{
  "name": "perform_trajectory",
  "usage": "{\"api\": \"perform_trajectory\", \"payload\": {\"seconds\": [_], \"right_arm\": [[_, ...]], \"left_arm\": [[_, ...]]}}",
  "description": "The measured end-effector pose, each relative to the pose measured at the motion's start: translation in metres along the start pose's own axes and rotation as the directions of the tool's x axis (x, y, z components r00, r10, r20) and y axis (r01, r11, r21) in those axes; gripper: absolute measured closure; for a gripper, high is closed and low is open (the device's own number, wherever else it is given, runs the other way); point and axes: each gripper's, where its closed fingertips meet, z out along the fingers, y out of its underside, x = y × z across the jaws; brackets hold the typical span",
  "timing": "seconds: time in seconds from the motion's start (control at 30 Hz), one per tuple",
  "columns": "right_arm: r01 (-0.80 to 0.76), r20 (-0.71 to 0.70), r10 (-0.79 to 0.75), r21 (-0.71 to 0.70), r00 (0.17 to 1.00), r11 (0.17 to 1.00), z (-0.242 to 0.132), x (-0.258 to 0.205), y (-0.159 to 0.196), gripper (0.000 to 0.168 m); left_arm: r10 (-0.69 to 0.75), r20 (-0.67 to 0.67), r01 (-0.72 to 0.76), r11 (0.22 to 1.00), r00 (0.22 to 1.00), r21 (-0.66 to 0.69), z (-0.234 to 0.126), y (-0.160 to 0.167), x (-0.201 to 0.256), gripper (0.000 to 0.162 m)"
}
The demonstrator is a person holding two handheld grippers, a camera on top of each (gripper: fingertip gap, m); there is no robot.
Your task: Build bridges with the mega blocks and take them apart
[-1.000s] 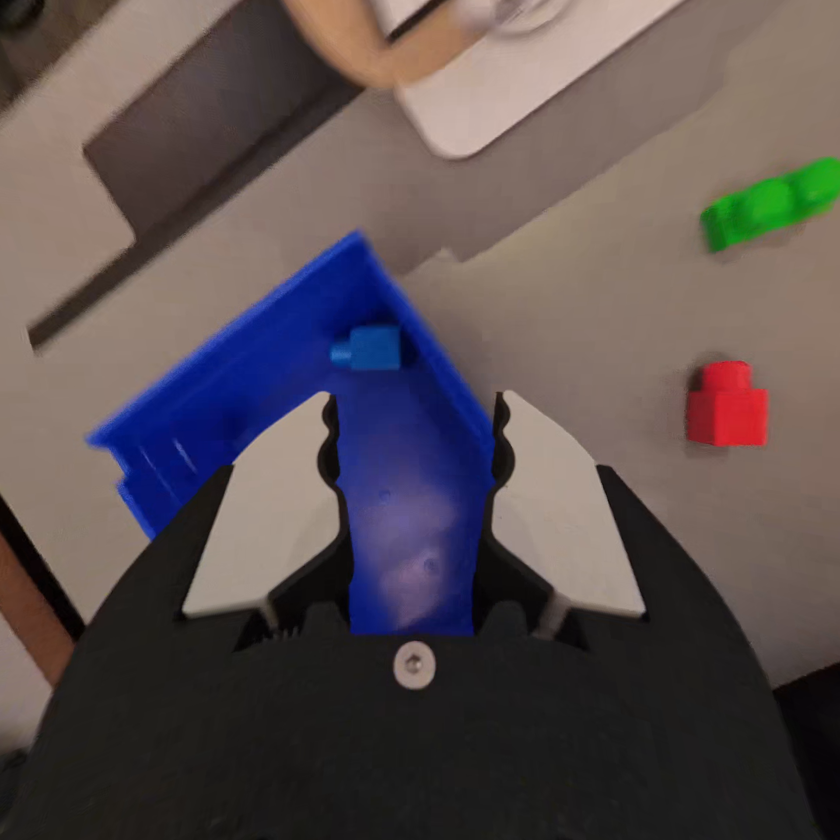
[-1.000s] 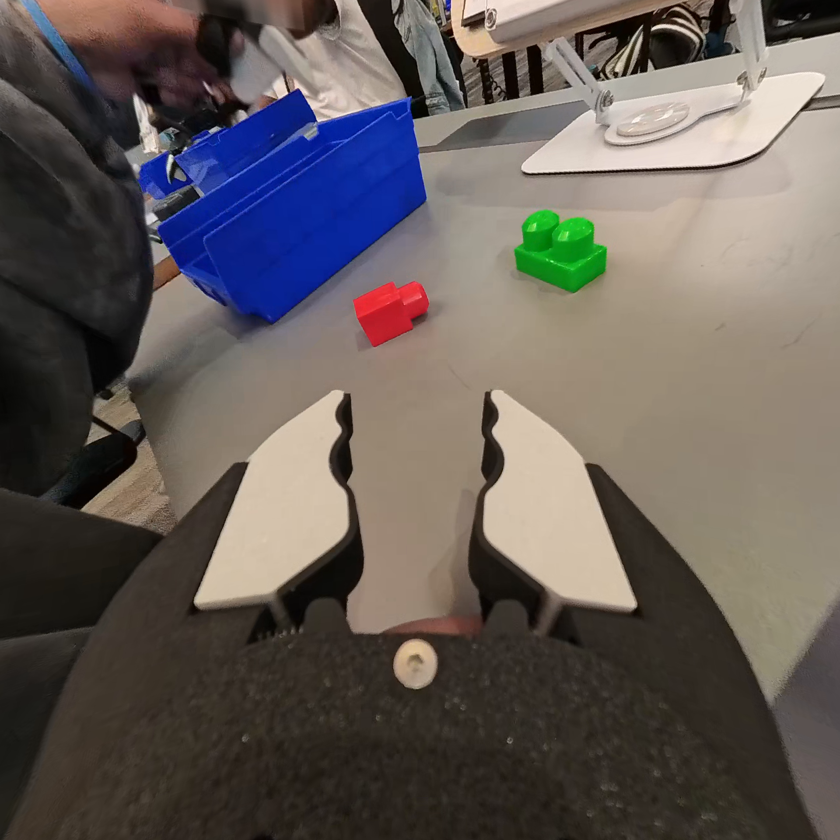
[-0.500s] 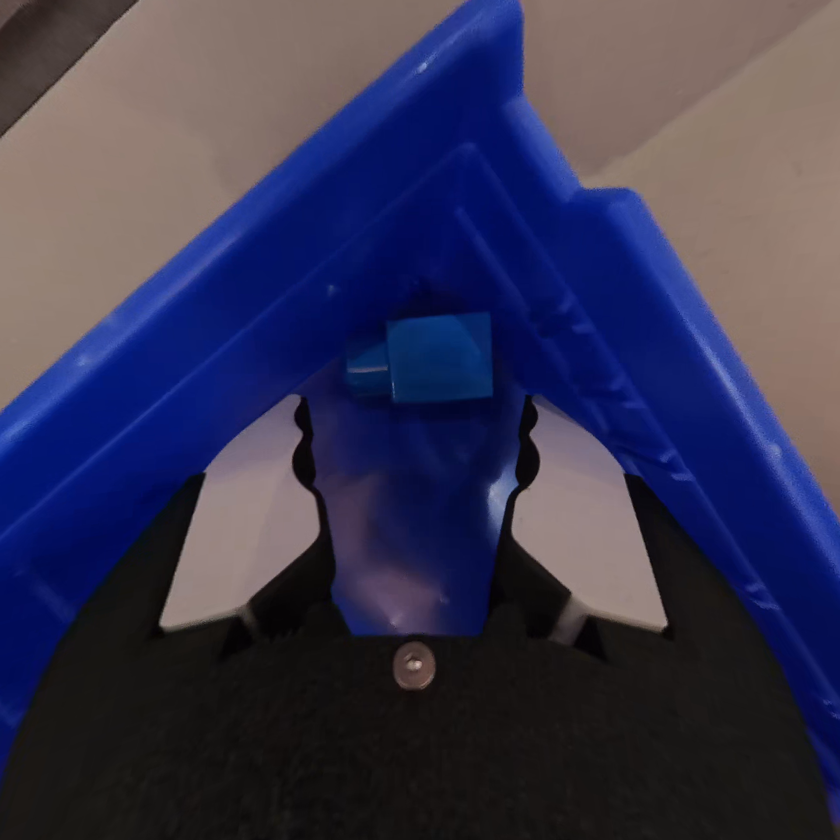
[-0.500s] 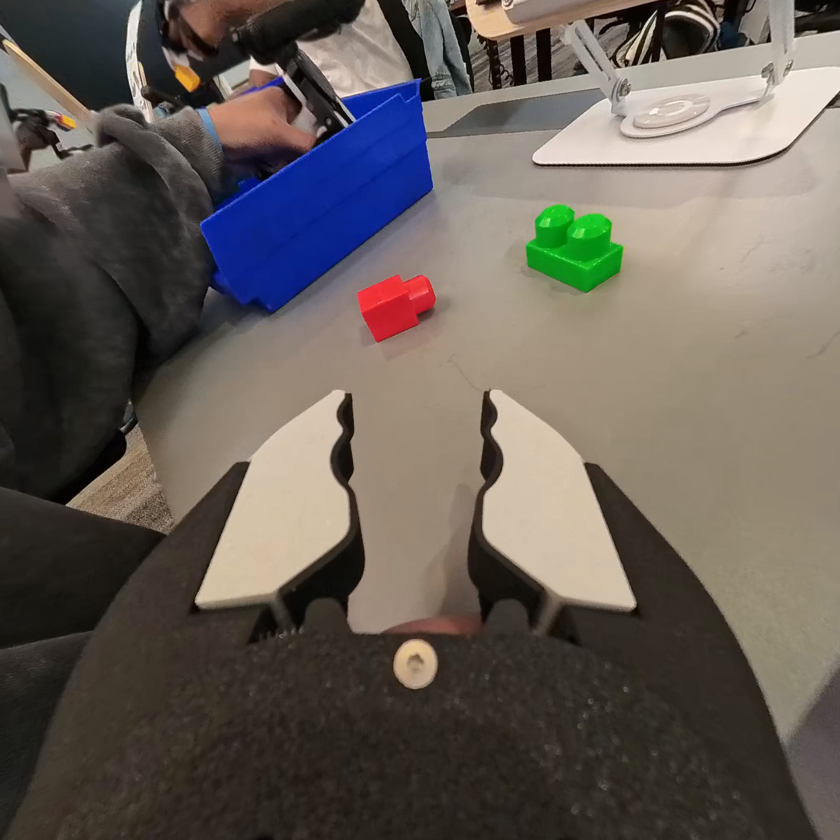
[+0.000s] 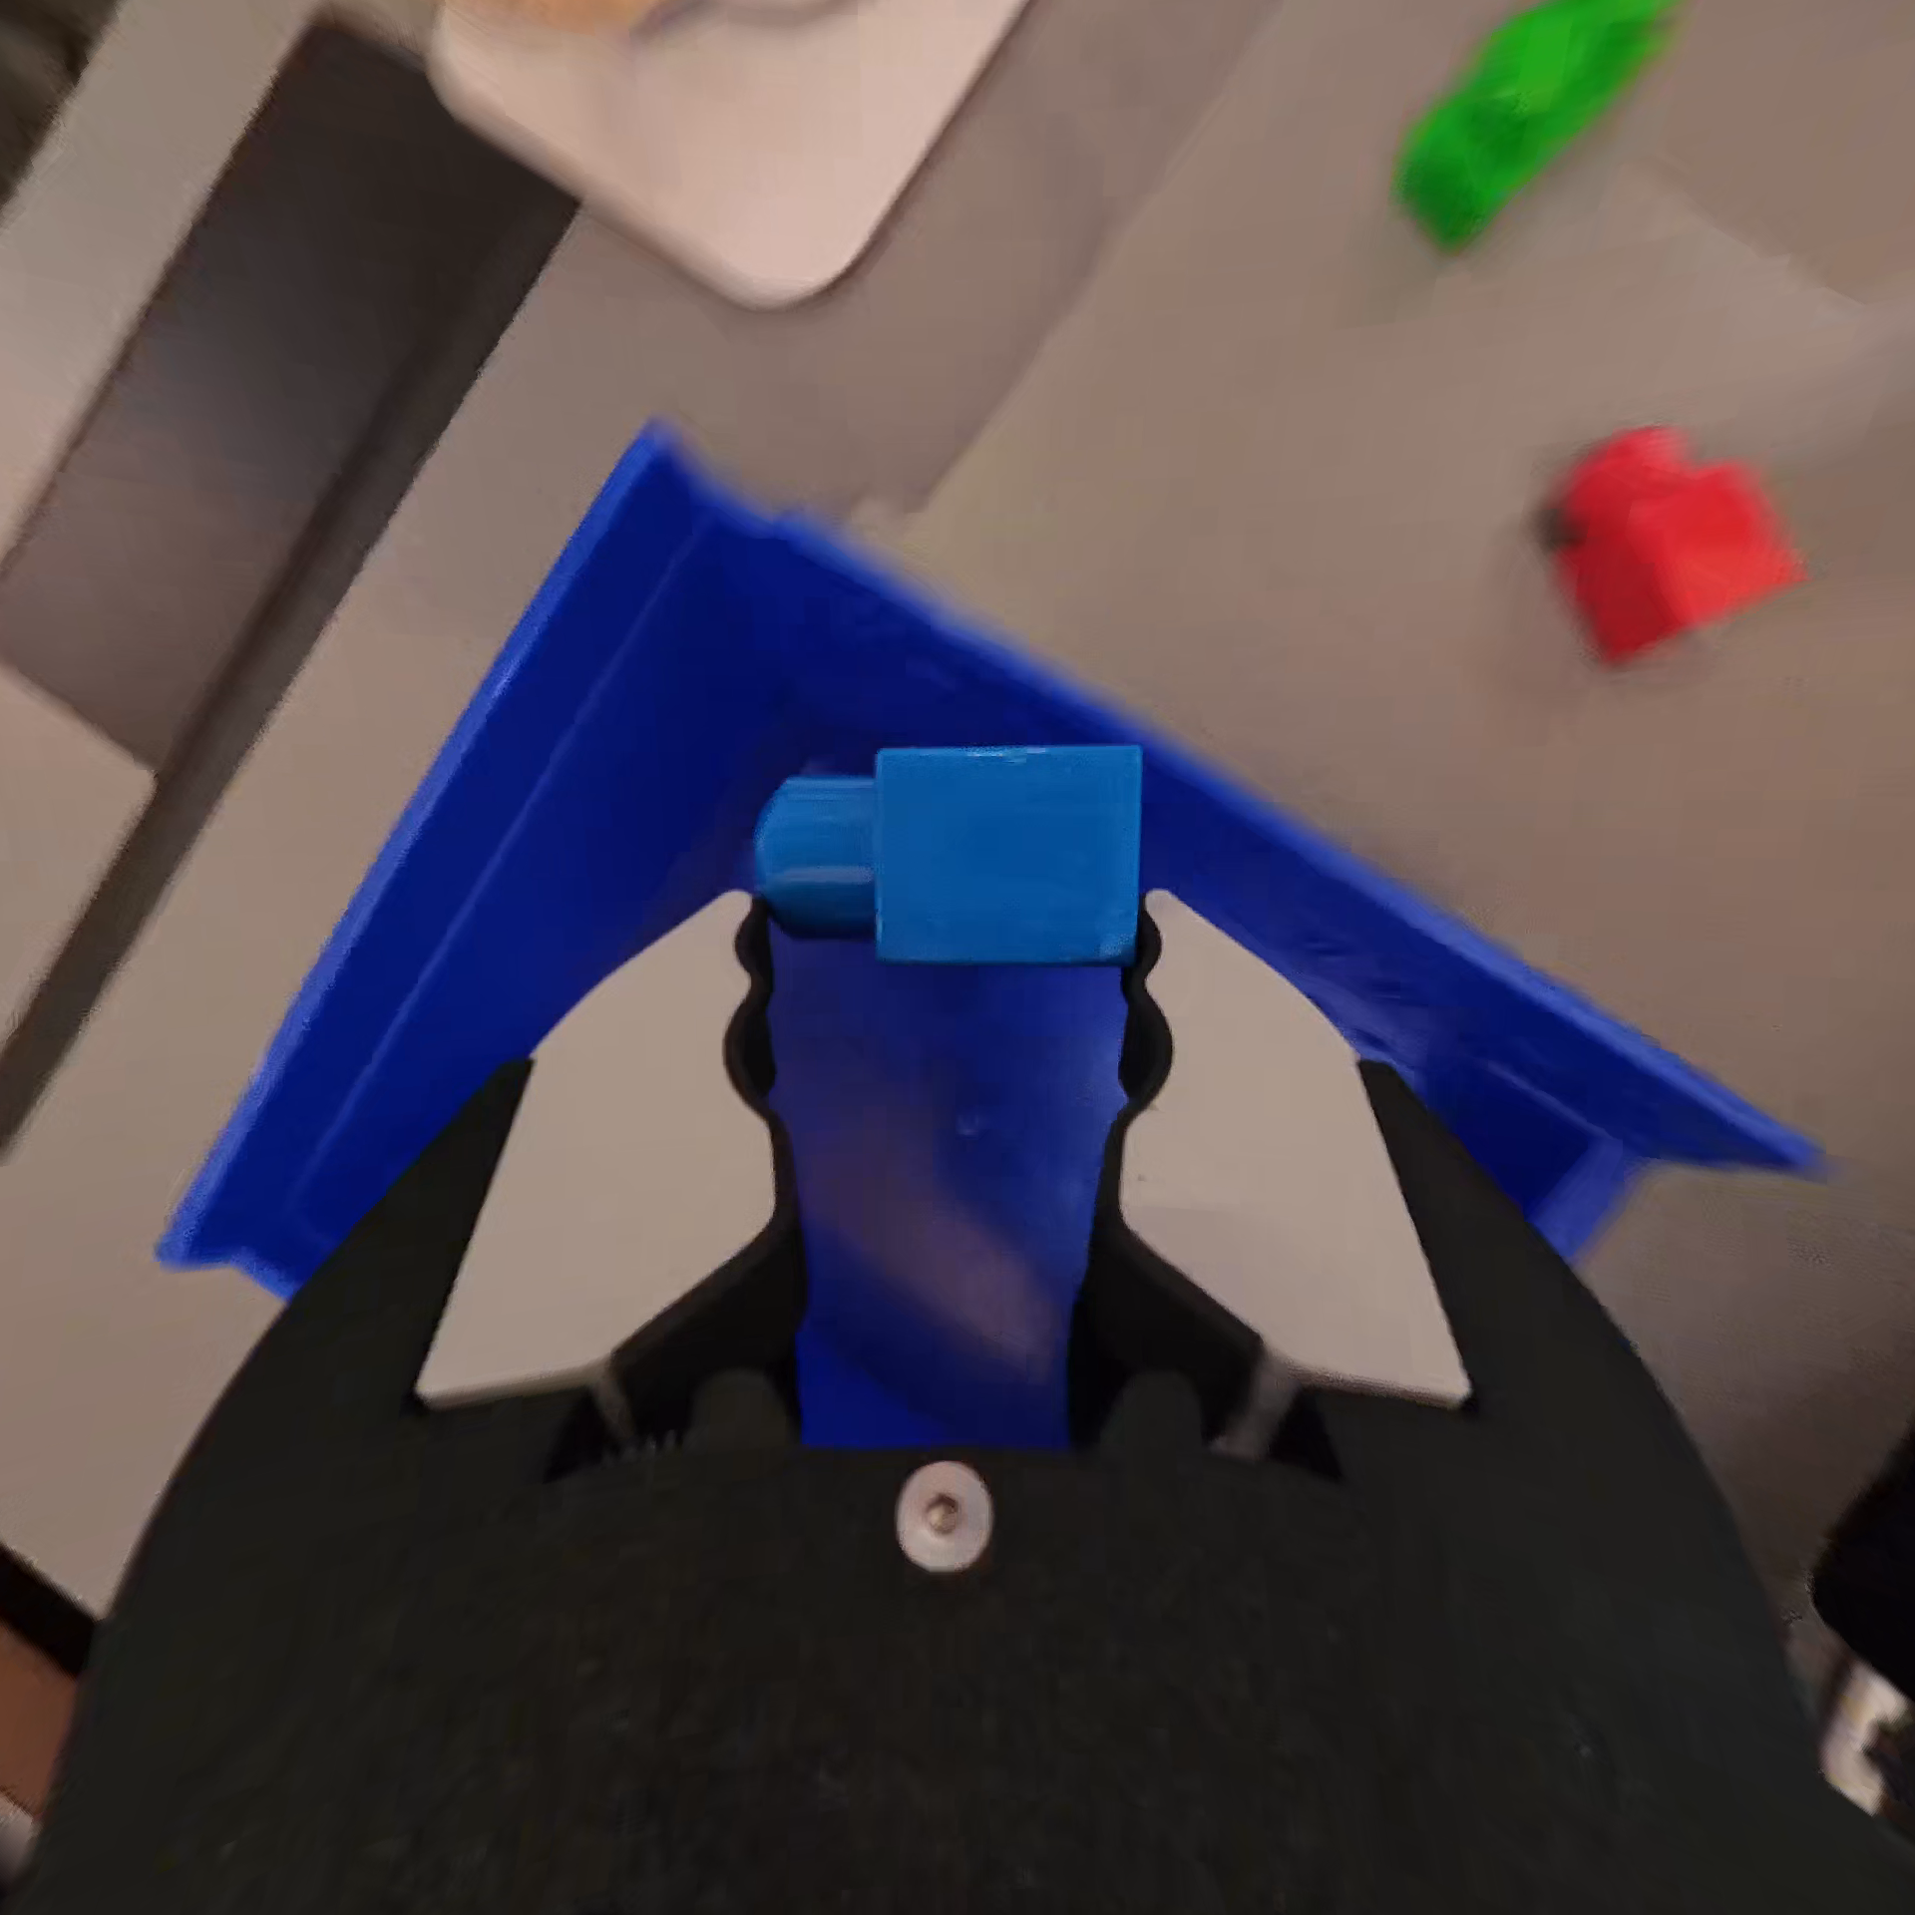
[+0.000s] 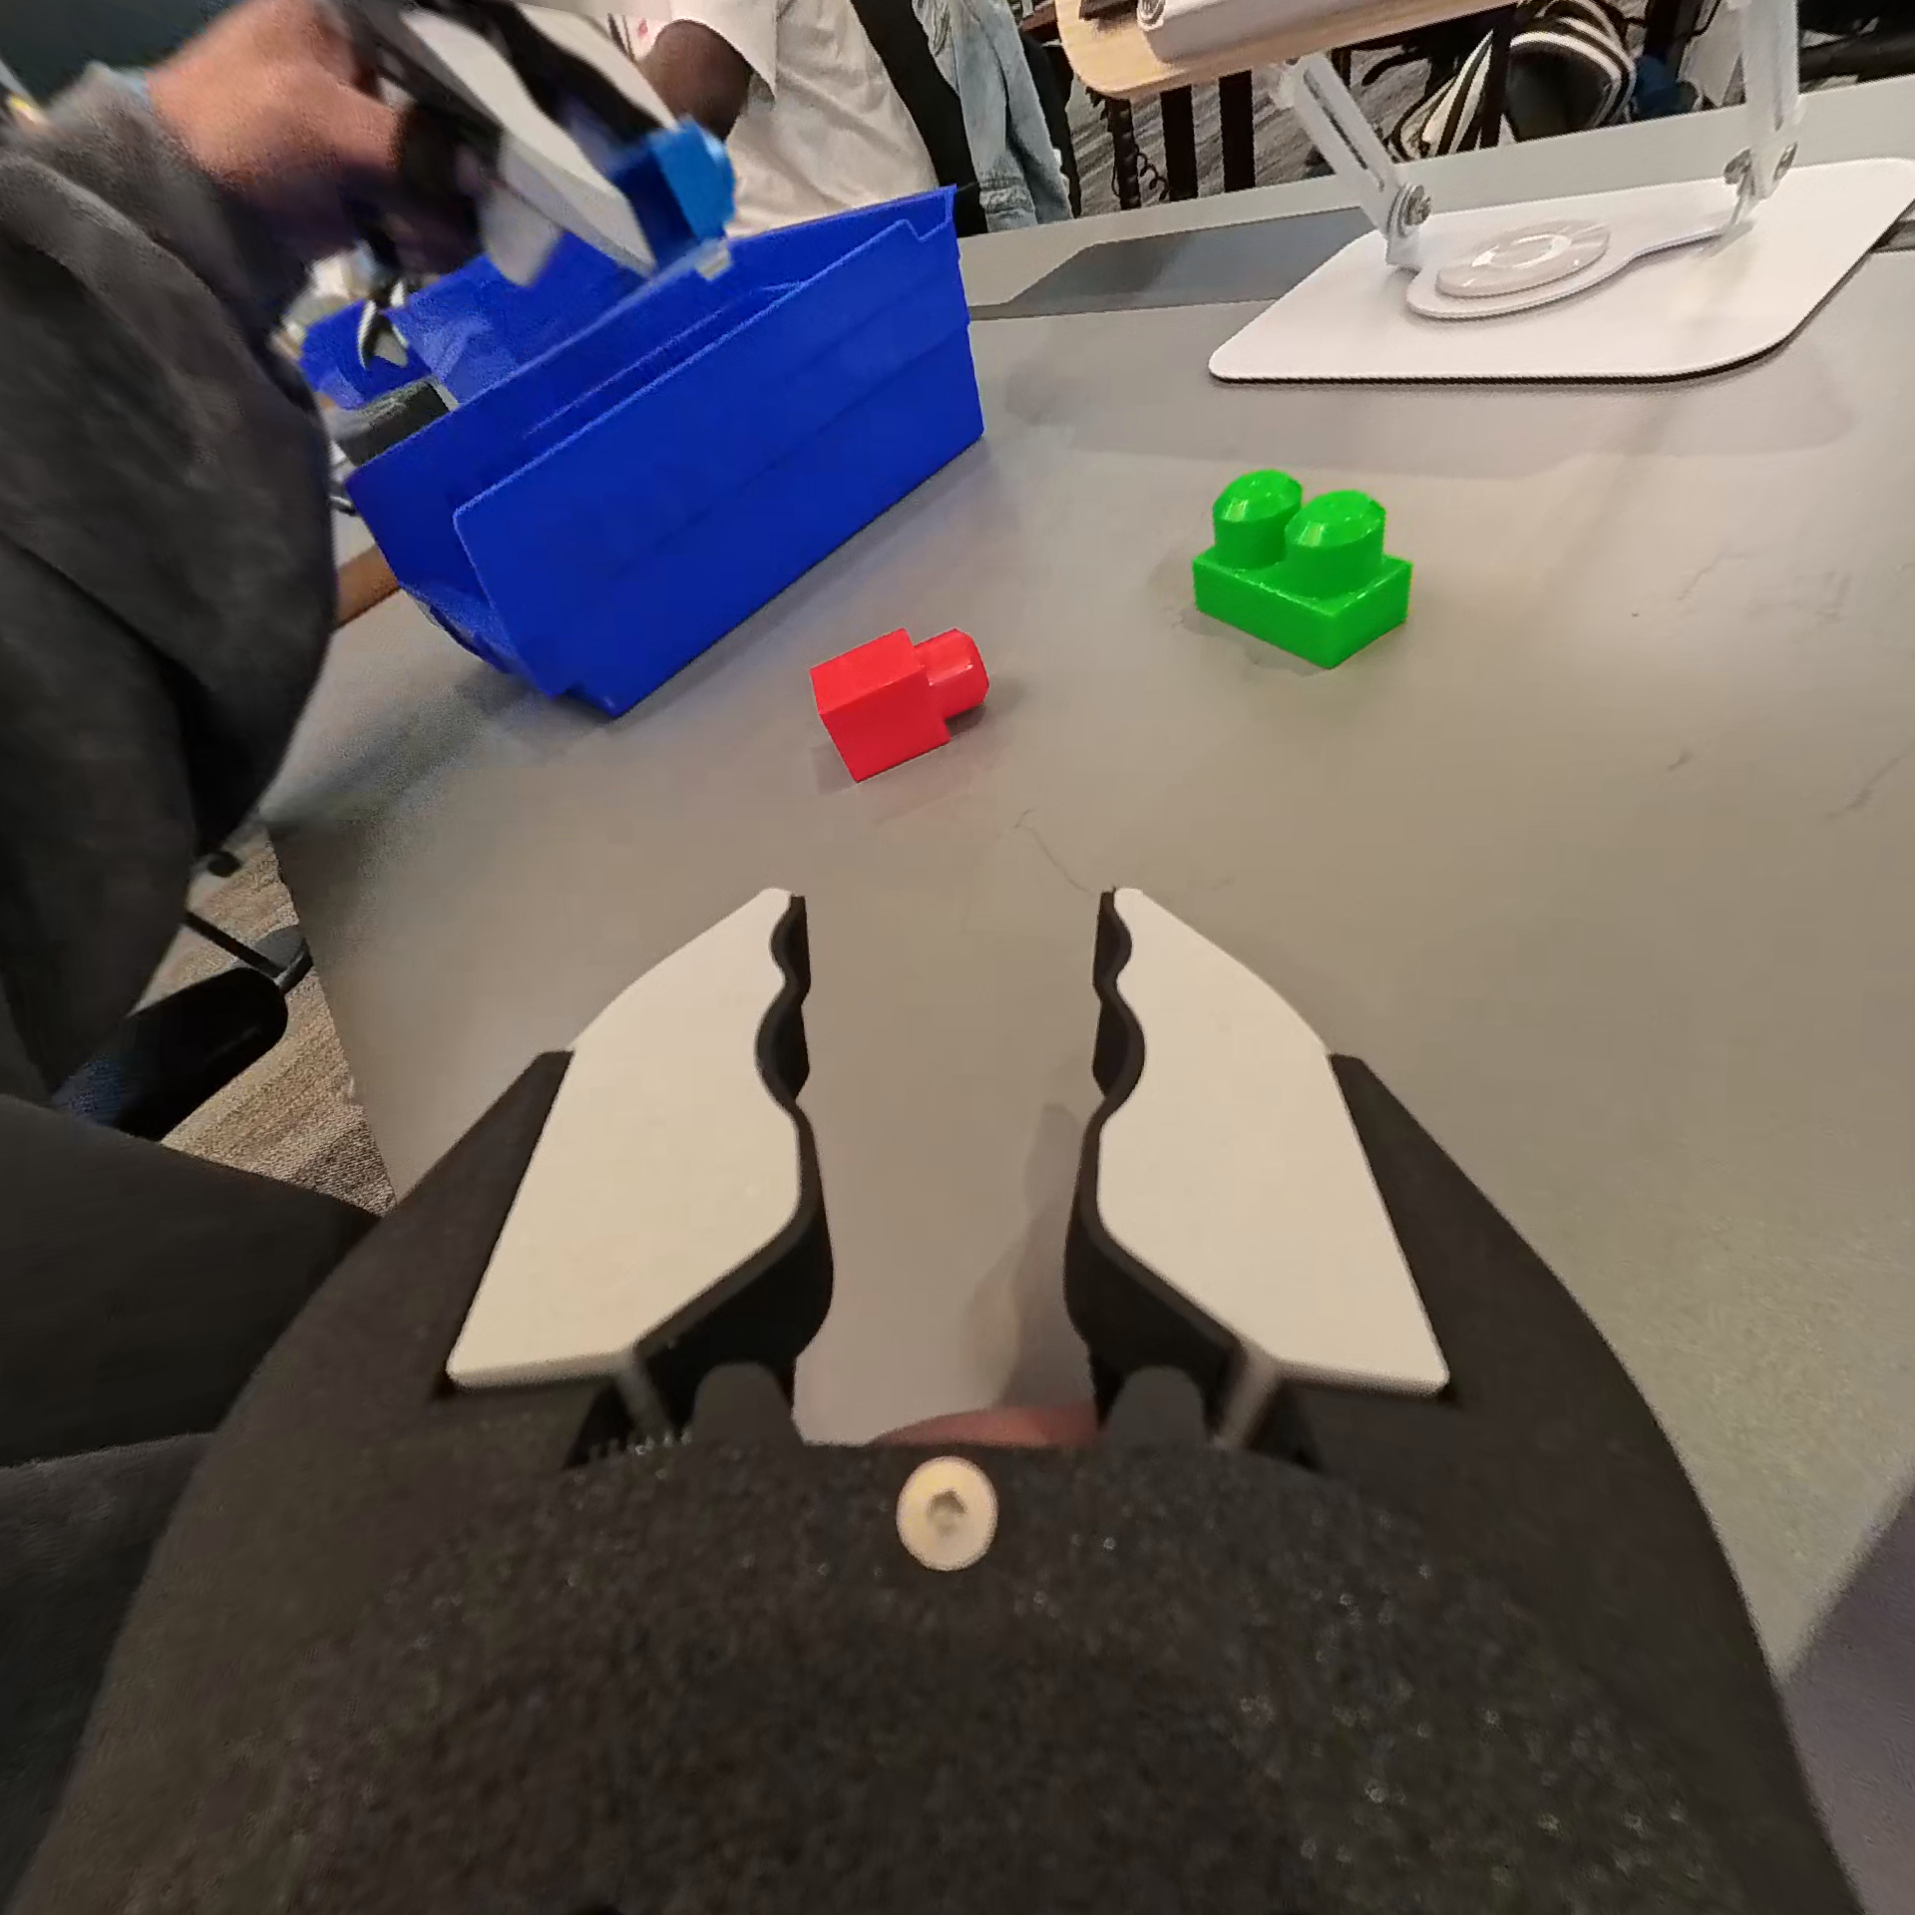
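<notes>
My left gripper point(image 5: 951, 902) is shut on a blue one-stud block point(image 5: 1005, 855), gripped at the fingertips with its stud pointing left, above the blue bin point(image 5: 580, 829). In the right wrist view the block point(image 6: 689, 187) hangs above the bin point(image 6: 725, 487). A red one-stud block point(image 6: 891, 705) lies on its side on the grey table, right of the bin. A green two-stud block point(image 6: 1301, 586) stands upright farther right. Both show blurred in the left wrist view, the red block point(image 5: 1679, 539) and the green one point(image 5: 1523, 114). My right gripper point(image 6: 948, 912) is open and empty above the table's near part.
A white stand base point(image 6: 1554, 280) sits at the table's back right, beyond the green block. A dark inset panel point(image 5: 259, 415) lies behind the bin. A grey sleeve point(image 6: 135, 518) fills the left side by the table edge. People sit behind the table. My hands' fingertips stand some 40 cm from each other.
My left gripper went down into the bin, shut on the blue block and lifted it above the bin. The right gripper has barely moved.
</notes>
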Motion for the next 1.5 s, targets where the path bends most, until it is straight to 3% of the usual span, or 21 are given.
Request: {"api": "perform_trajectory", "payload": {"seconds": [0.1, 0.2, 0.3, 0.43, 0.63, 0.9, 1.0, 1.07, 1.17, 1.23, 1.3, 1.4, 1.43, 1.5], "right_arm": [[0.002, 0.001, -0.002, 0.001, 1.0, 1.0, 0.0, 0.0, 0.0, 0.115], [0.002, 0.002, -0.002, 0.001, 1.0, 1.0, 0.0, 0.0, 0.0, 0.115], [0.003, 0.001, -0.003, 0.004, 1.0, 1.0, -0.001, -0.001, 0.0, 0.115], [0.001, 0.001, -0.001, 0.012, 1.0, 1.0, -0.002, -0.001, -0.001, 0.116], [-0.011, -0.001, 0.011, 0.022, 1.0, 1.0, -0.006, -0.001, 0.0, 0.117], [-0.016, 0.004, 0.016, 0.018, 1.0, 1.0, -0.006, -0.001, 0.001, 0.117], [-0.02, 0.008, 0.02, 0.019, 1.0, 1.0, -0.006, -0.001, 0.0, 0.117], [-0.023, 0.009, 0.023, 0.019, 1.0, 1.0, -0.006, -0.001, 0.0, 0.117], [-0.026, 0.012, 0.026, 0.017, 1.0, 1.0, -0.006, -0.001, 0.001, 0.117], [-0.03, 0.014, 0.03, 0.019, 0.999, 0.999, -0.006, -0.001, 0.0, 0.117], [-0.036, 0.017, 0.035, 0.018, 0.999, 0.999, -0.006, 0.0, 0.0, 0.117], [-0.046, 0.024, 0.046, 0.02, 0.999, 0.999, -0.006, 0.0, 0.0, 0.117], [-0.051, 0.026, 0.051, 0.02, 0.998, 0.998, -0.006, 0.0, 0.0, 0.117], [-0.064, 0.033, 0.063, 0.022, 0.997, 0.998, -0.006, 0.0, 0.0, 0.117]], "left_arm": [[0.258, -0.095, -0.256, 0.966, 0.961, 0.03, -0.012, -0.038, 0.071, 0.097], [0.489, -0.204, -0.499, 0.866, 0.848, -0.002, 0.013, -0.062, 0.141, 0.097], [0.611, -0.326, -0.658, 0.752, 0.721, -0.047, 0.058, -0.068, 0.19, 0.098], [0.66, -0.467, -0.757, 0.653, 0.588, -0.031, 0.112, -0.069, 0.23, 0.097], [0.7, -0.522, -0.847, 0.523, 0.488, -0.091, 0.144, -0.052, 0.231, 0.097], [0.719, -0.525, -0.882, 0.445, 0.456, -0.156, 0.153, -0.038, 0.214, 0.098], [0.777, -0.443, -0.894, 0.411, 0.447, -0.179, 0.157, -0.042, 0.2, 0.096], [0.777, -0.423, -0.883, 0.431, 0.467, -0.183, 0.153, -0.046, 0.196, 0.092], [0.711, -0.451, -0.833, 0.529, 0.54, -0.164, 0.134, -0.047, 0.207, 0.078], [0.702, -0.4, -0.801, 0.575, 0.589, -0.17, 0.119, -0.048, 0.206, 0.073], [0.654, -0.28, -0.707, 0.685, 0.703, -0.176, 0.106, -0.057, 0.2, 0.075], [0.316, -0.165, -0.338, 0.932, 0.934, -0.128, 0.091, -0.067, 0.204, 0.076], [0.15, -0.167, -0.167, 0.981, 0.975, -0.095, 0.089, -0.068, 0.21, 0.075], [-0.131, -0.171, 0.129, 0.991, 0.977, -0.026, 0.091, -0.068, 0.222, 0.071]]}}
